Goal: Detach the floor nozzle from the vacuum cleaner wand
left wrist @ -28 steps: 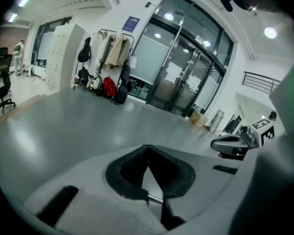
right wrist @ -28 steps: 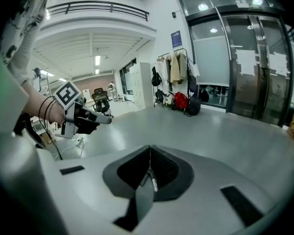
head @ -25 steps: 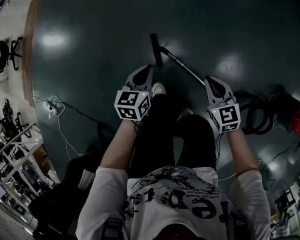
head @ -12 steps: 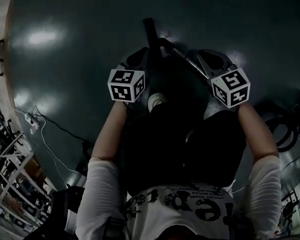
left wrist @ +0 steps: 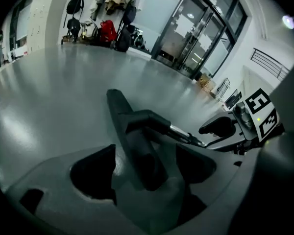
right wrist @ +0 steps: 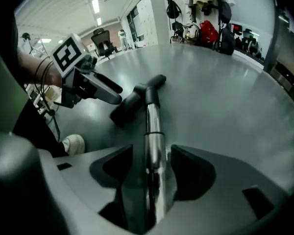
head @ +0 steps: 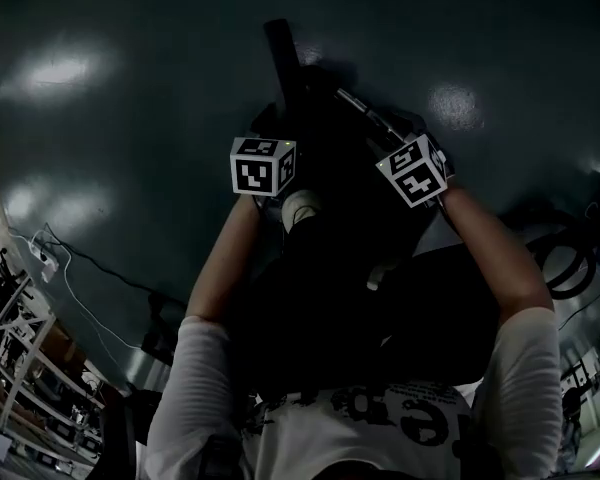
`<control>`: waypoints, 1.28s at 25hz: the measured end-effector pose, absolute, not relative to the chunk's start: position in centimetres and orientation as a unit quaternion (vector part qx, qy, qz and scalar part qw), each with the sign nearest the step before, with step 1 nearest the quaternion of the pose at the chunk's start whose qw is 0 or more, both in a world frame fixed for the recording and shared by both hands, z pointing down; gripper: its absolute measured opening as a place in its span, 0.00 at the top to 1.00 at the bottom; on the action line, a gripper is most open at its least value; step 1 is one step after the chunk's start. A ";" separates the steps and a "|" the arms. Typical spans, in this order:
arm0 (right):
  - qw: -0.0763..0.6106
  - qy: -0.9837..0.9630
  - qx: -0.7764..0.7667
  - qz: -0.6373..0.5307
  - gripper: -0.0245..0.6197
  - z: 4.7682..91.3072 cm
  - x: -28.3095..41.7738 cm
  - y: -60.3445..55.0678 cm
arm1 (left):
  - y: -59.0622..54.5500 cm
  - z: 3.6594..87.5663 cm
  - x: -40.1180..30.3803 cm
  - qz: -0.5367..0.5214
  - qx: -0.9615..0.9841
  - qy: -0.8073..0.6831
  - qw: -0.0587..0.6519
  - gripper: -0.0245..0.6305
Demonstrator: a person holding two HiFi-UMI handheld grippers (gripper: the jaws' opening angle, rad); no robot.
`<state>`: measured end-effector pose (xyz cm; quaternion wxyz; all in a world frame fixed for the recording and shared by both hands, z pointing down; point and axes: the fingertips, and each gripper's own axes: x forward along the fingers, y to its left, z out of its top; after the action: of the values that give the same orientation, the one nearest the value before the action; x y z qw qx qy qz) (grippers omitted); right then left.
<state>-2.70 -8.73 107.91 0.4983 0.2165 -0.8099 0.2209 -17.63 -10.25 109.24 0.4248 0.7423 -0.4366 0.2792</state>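
The wand [right wrist: 153, 131] is cut off at the right gripper view's bottom edge, its near end unseen.

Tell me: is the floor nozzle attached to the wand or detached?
Attached: the floor nozzle meets the metal wand with no gap between them.

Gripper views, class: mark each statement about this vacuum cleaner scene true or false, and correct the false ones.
1. The metal wand lies between the jaws of the right gripper. True; those jaws have just been opening.
2. The left gripper is shut on nothing. False: its jaws, just opened, stand apart with the floor nozzle between them.
3. The floor nozzle is already off the metal wand. False: the two are joined.
4. A red bag sits by the far wall. True.
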 end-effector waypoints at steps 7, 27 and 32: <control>0.547 -0.801 0.191 0.151 0.62 112.7 -2.6 -8.2 | -10.1 112.8 -16.9 0.294 0.714 -0.411 0.484 0.36; 0.499 -0.829 0.191 0.161 0.67 110.5 -2.3 -8.2 | -12.6 110.8 -15.2 0.175 0.727 -0.435 0.502 0.36; 0.469 -0.850 0.186 0.152 0.67 106.9 -2.3 -8.4 | -12.2 109.0 -13.9 0.198 0.768 -0.377 0.478 0.36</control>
<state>-2.31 -8.36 106.88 0.4692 0.1860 -0.8498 0.1519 -13.85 -12.17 109.05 0.4778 0.7685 -0.3766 0.1984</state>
